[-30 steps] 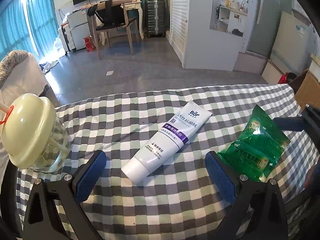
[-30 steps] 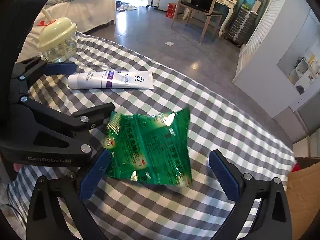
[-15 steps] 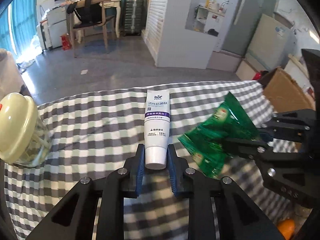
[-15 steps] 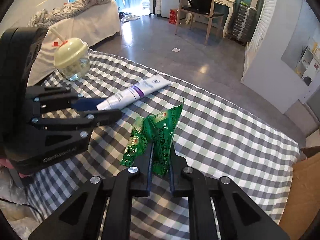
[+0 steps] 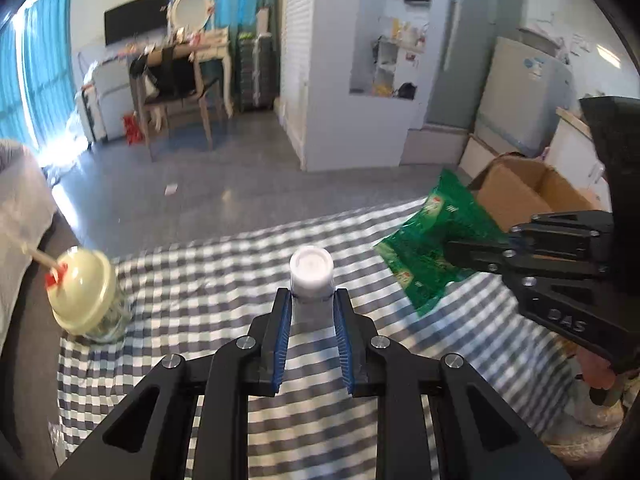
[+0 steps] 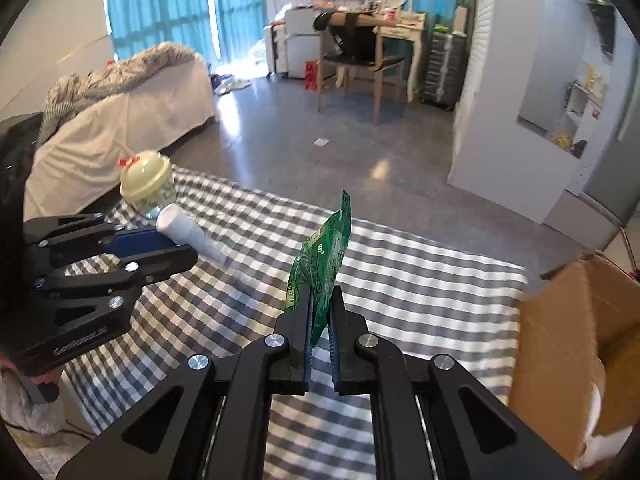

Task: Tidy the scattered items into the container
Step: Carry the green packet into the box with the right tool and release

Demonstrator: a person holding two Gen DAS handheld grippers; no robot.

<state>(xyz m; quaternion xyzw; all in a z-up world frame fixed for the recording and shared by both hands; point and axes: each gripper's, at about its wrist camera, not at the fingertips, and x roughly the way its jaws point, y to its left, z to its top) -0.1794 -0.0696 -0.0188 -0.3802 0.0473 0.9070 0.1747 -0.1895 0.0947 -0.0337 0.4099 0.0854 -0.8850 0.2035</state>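
My left gripper is shut on the white toothpaste tube, held above the checked tablecloth with its cap end pointing away from me. The tube also shows in the right wrist view, in the left gripper. My right gripper is shut on the green snack packet, which stands on edge between the pads. The packet also shows in the left wrist view, held by the right gripper. The open cardboard box stands past the table's right end, also seen in the left wrist view.
A glass cup with a cream dome lid and straw stands at the table's left end, also in the right wrist view. The checked tablecloth covers the table. A bed and a chair stand beyond.
Both grippers closed on their items and lifted them off the cloth. The tube now points away from me, and both grippers have swung right toward the box.
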